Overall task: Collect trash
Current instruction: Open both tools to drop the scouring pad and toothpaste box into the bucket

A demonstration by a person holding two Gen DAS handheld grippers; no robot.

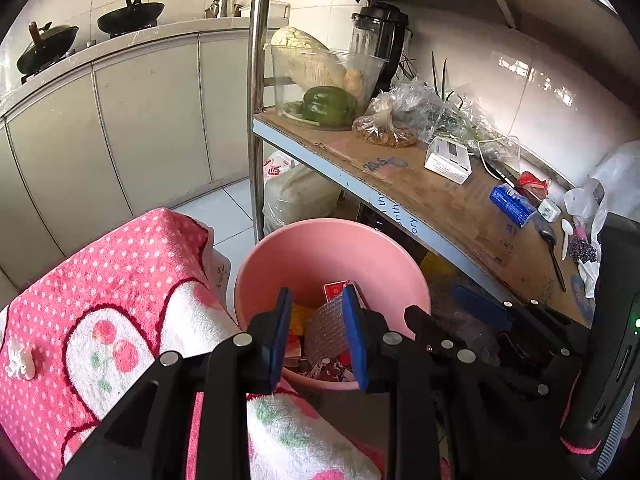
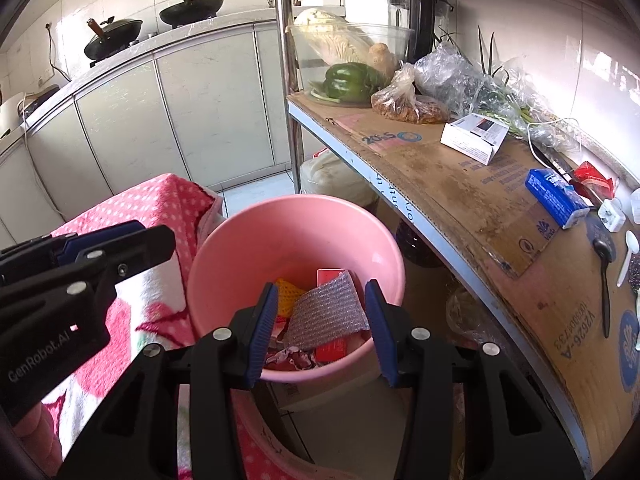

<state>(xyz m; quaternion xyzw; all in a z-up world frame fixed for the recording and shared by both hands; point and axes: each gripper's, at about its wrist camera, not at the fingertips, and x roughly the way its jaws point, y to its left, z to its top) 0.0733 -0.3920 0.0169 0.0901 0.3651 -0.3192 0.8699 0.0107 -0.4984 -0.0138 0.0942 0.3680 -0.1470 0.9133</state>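
Below both wrist cameras, a pink bucket (image 2: 224, 264) stands beside the front edge of a metal shelf (image 2: 452, 240) lined with flattened cardboard (image 2: 460, 184)

- Trash inside bucket: a piece of bubble wrap (image 2: 326, 312) on top, yellow mesh (image 2: 290, 290) to its left, red packaging (image 2: 330, 276) behind it, crumpled red scraps near the front wall
- Left gripper (image 1: 316, 332): fingers (image 1: 280, 332) partly apart, nothing between them; bucket contents visible through the gap. Seen also from the right wrist view at the left edge
- Right gripper (image 2: 326, 328): fingers (image 2: 264, 328) spread wider than the left pair, nothing held; bubble wrap shows between them but lies down in the bucket, not touched
- Both grippers point steeply down over the near rim of the bucket
- Pink polka-dot towel (image 1: 120, 280) drapes over something just left of the bucket
- Shelf, back left corner: clear bowl (image 2: 352, 40) with cabbage, green pepper (image 2: 348, 80) in front of it, blender behind
- Shelf, toward the right end: white box (image 2: 474, 136), blue tissue pack (image 2: 556, 196), red wrapper (image 2: 592, 178), white plug, dark spoon (image 2: 604, 280), white spoon
- Counter at rear left carries two woks (image 2: 192, 6)
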